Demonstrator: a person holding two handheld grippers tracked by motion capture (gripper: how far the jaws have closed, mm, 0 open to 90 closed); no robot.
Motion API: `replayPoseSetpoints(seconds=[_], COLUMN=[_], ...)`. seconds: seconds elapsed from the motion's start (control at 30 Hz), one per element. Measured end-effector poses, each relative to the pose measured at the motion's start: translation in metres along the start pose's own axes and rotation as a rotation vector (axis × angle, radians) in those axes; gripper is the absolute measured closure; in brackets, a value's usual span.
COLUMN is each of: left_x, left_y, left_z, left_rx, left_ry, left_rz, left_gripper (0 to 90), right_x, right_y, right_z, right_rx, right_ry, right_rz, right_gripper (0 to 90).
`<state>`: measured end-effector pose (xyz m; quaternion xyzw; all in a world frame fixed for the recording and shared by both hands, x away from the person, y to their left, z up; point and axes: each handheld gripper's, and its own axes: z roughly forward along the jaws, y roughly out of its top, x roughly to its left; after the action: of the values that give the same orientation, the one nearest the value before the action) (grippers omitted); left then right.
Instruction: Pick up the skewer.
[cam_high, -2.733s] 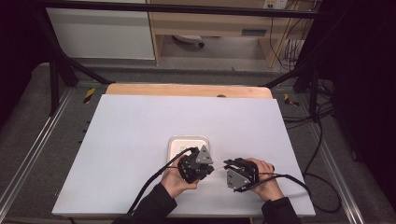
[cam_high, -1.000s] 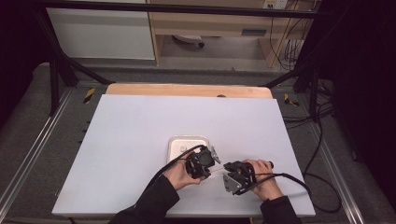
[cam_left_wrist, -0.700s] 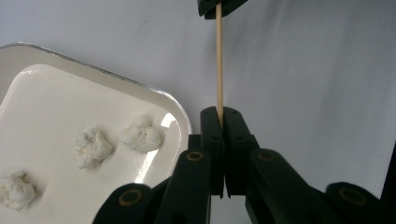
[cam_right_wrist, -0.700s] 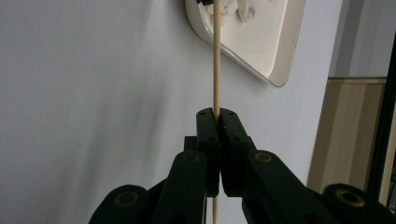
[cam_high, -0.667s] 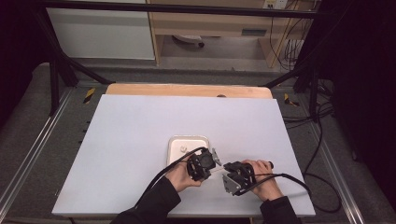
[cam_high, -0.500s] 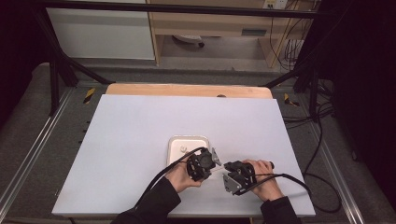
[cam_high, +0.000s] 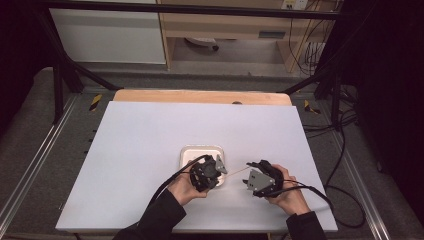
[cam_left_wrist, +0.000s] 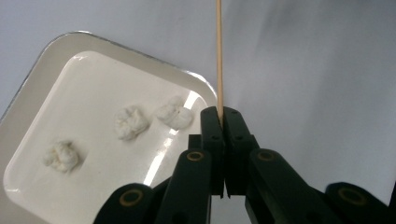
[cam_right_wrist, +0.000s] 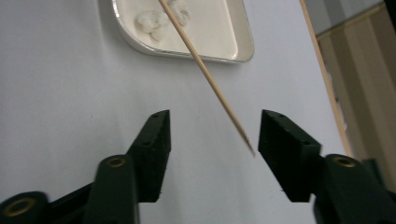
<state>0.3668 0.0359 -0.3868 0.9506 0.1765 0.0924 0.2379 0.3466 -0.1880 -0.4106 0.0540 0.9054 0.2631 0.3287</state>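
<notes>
A thin wooden skewer (cam_left_wrist: 218, 56) is clamped by one end in my left gripper (cam_left_wrist: 226, 112), whose jaws are shut on it. The stick (cam_high: 235, 171) runs rightward above the table to my right gripper (cam_high: 248, 178). My right gripper (cam_right_wrist: 214, 130) has just been opening; the pointed tip of the skewer (cam_right_wrist: 210, 84) hangs between its jaws, touching neither pad. A white square dish (cam_left_wrist: 42, 65) with three white fluffy lumps (cam_left_wrist: 131, 122) lies beside the left gripper. The dish (cam_right_wrist: 238, 37) is also beyond the right gripper.
The white table top (cam_high: 150, 130) has bare room to the left and at the back. A wooden board edge (cam_high: 200, 96) runs along the far side. Cables (cam_high: 345, 150) lie on the floor to the right.
My right gripper has let go of the skewer and its jaws have spread apart. The left gripper keeps its hold on the stick. Both hands have stayed in place.
</notes>
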Motion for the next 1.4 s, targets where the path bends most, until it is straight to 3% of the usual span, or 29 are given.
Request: replayPoseSetpoints(seconds=[0.2, 0.4, 0.63, 0.83, 1.0, 1.4], left_x=[0.007, 0.016, 0.02, 0.021, 0.022, 0.023], left_y=[-0.017, -0.04, -0.066, -0.092, -0.111, -0.147], left_z=[-0.008, -0.017, -0.032, -0.041, -0.046, -0.056], left_rx=[-0.019, -0.072, -0.163, -0.223, -0.259, -0.343], left_ry=[0.012, 0.012, 0.042, 0.076, 0.096, 0.142], left_rz=[-0.031, -0.088, -0.157, -0.211, -0.252, -0.316], left_gripper=[88.9, 88.8, 88.8, 88.8, 88.8, 88.8], right_x=[-0.004, -0.007, -0.009, -0.013, -0.015, -0.018], right_y=[-0.012, -0.026, -0.032, -0.029, -0.024, -0.001], right_z=[0.0, 0.001, 0.001, -0.001, 0.001, 0.014], right_rx=[-0.001, 0.001, -0.002, -0.038, -0.046, -0.048], right_ry=[-0.004, 0.019, 0.044, 0.074, 0.099, 0.114], right_rz=[0.191, 0.393, 0.543, 0.644, 0.696, 0.729], right_gripper=[24.6, 17.1, 8.8, 4.7, 1.4, 0.5])
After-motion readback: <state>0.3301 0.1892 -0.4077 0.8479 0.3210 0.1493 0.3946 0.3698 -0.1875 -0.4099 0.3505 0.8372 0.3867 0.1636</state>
